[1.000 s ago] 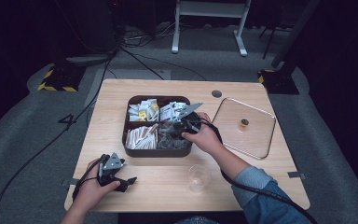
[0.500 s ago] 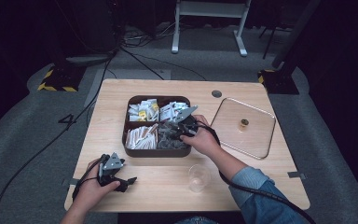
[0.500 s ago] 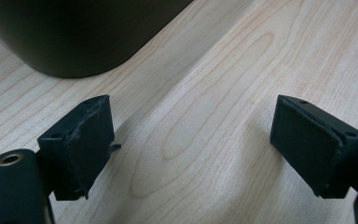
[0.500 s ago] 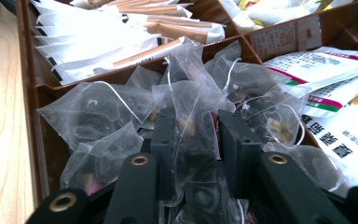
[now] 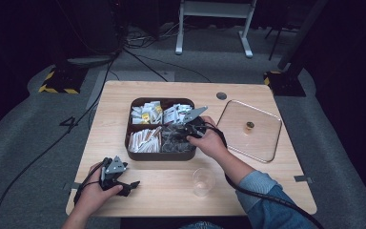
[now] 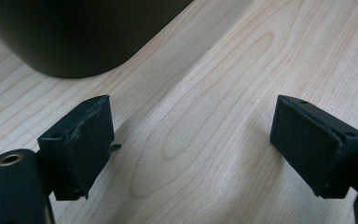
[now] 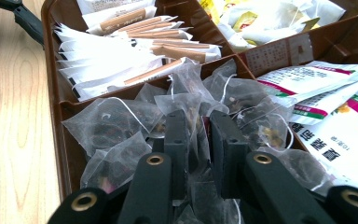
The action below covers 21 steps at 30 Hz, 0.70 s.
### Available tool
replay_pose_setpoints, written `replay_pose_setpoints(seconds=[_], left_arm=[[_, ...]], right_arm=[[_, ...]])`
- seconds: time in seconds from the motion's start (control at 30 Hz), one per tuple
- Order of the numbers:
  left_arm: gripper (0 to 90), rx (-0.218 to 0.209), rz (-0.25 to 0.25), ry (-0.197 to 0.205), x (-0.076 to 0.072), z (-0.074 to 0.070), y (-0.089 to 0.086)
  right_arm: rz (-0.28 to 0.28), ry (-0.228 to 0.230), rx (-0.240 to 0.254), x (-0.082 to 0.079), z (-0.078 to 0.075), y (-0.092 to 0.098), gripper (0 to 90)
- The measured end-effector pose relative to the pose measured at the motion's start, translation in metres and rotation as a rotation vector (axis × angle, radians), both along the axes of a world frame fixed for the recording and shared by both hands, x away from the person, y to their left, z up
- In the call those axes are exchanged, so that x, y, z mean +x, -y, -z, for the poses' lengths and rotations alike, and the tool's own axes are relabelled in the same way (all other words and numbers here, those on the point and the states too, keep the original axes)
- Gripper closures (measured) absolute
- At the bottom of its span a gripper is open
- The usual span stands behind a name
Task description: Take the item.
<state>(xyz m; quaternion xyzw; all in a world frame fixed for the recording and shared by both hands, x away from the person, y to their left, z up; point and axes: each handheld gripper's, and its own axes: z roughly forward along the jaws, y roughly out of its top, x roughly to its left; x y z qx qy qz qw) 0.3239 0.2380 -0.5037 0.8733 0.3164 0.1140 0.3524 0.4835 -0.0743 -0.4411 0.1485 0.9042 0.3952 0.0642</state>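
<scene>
A brown four-compartment tray holds paper sachets and tea bags. My right gripper reaches into its front right compartment, which is full of clear mesh tea bags. In the right gripper view the jaws have just been closing, and my right gripper is now shut on a mesh tea bag pinched between the pads. My left gripper rests on the wood near the table's front left, held by a hand. Seen from its own camera, my left gripper is open, with bare table between the jaws.
An empty clear glass cup stands in front of the tray. A square clear lid with a small knob lies to the right. White stick sachets fill the neighbouring compartment. Cables trail from both grippers.
My right gripper has sunk a little into the mesh tea bag compartment, toward the tray's front. The left gripper has kept still.
</scene>
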Motion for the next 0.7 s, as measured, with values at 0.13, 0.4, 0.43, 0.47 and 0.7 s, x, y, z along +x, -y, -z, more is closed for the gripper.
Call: replay_pose_setpoints(seconds=[0.13,0.4,0.43,0.47,0.7], left_arm=[[14.0,-0.001,-0.001,-0.001,0.0,0.0,0.0],[14.0,0.0,-0.001,0.0,0.0,0.0,0.0],[14.0,0.001,0.0,0.0,0.0,0.0,0.0],[14.0,0.002,0.0,0.0,0.0,0.0,0.0],[14.0,0.002,0.0,0.0,0.0,0.0,0.0]], right_arm=[[0.011,-0.017,0.035,0.0,-0.003,0.003,79.1],[0.009,-0.047,0.112,0.0,-0.013,0.008,79.3],[0.009,-0.06,0.133,-0.001,-0.015,0.01,79.3],[0.008,-0.064,0.144,-0.001,-0.016,0.01,79.4],[-0.019,-0.072,0.214,-0.006,-0.027,0.02,79.5]])
